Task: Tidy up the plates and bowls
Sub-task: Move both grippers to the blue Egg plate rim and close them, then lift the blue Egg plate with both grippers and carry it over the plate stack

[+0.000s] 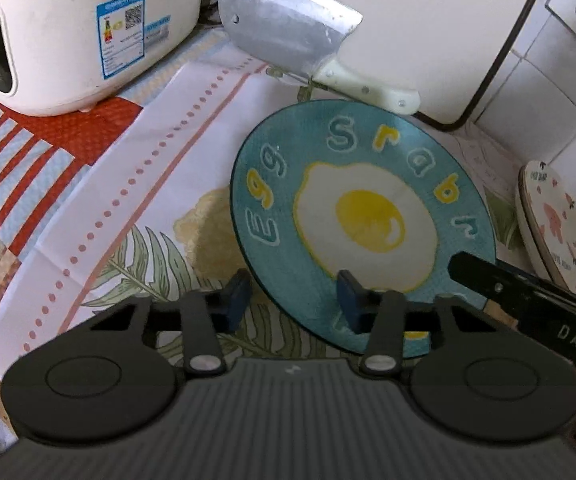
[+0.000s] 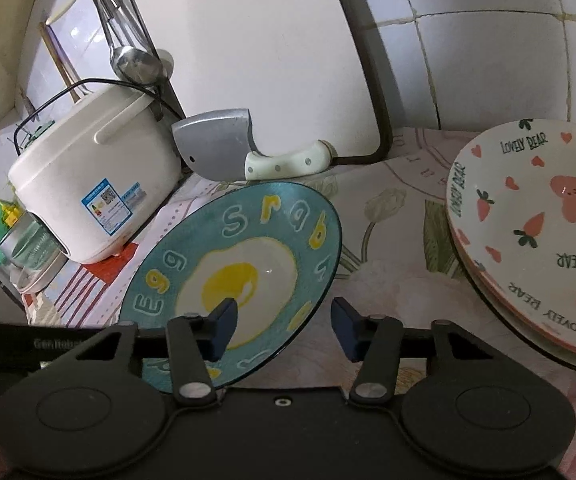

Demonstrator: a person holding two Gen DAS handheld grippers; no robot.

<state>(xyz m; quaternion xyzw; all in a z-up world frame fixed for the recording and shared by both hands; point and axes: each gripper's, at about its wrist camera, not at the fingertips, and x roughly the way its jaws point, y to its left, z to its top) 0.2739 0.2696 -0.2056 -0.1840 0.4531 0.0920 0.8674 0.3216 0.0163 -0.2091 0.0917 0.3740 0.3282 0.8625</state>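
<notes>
Nearest my left wrist camera, the left gripper (image 1: 293, 300) straddles the near rim of the egg plate (image 1: 361, 216): one blue pad (image 1: 349, 300) lies over the plate's face, the other sits off its rim over the desk (image 1: 88, 220). I see a gap between the pads, so I read this gripper as open around the rim, not clamped on it.

From the right wrist camera, the right gripper (image 2: 284, 328) straddles the same egg plate (image 2: 240, 264) at the opposite part of its rim. One pad (image 2: 224, 326) is over the plate's face, the other over the desk (image 2: 387, 232) just off the rim. I read it as open as well; I cannot tell whether either pad touches the plate.

Beside the egg plate, on the side away from the rice cooker (image 2: 92, 184), stands the stack of bear plates (image 2: 535, 232), apart from the egg plate.

Just beyond the egg plate lies a cleaver (image 1: 291, 36), its white handle close to the plate's far rim and its blade resting against a white board (image 1: 407, 20) that leans on the tiled wall.

Beyond the egg plate on the cleaver-blade side stands the rice cooker (image 1: 68, 32). Behind it hang ladles (image 2: 132, 56).
</notes>
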